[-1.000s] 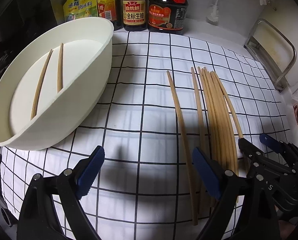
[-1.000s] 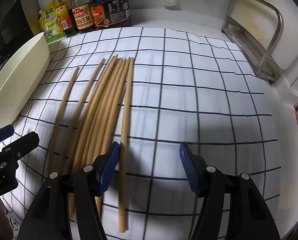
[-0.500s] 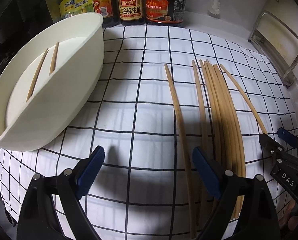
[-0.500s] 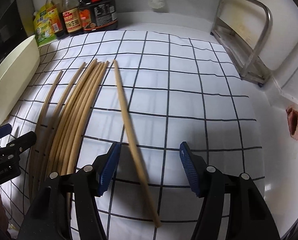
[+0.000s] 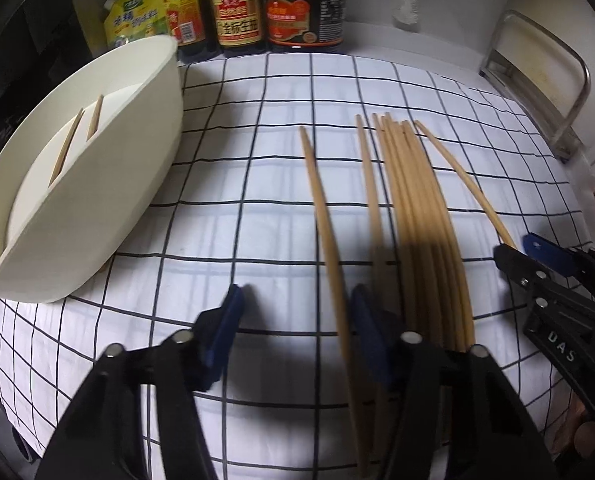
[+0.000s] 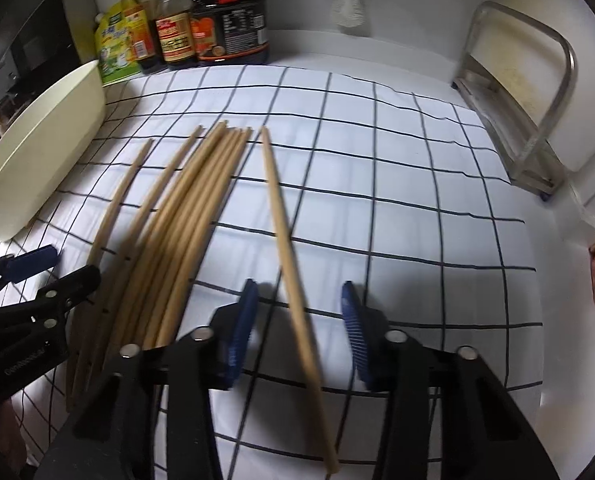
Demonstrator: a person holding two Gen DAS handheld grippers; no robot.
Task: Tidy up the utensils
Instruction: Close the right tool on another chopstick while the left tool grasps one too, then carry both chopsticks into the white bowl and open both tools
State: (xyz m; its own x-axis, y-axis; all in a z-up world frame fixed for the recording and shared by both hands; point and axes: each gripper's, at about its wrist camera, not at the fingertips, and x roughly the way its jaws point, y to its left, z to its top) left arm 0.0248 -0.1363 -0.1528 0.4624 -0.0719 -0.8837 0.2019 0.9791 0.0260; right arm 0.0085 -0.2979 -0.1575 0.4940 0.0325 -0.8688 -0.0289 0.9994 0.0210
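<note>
Chopsticks [image 5: 75,142], two, lie in the white bowl [image 5: 109,216]; both tools closing around single chopsticks, not yet gripping.

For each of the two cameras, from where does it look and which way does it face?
Left wrist view: sits on the left gripper, looking forward and down over the checked cloth; its closing jaws straddle one chopstick, pads not yet pressing; the right gripper shows at right.
Right wrist view: sits on the right gripper, facing likewise; its closing jaws straddle the separate chopstick; the left gripper shows at left.
Both share: cloth, chopstick bundle, white tub, sauce bottles.
</note>
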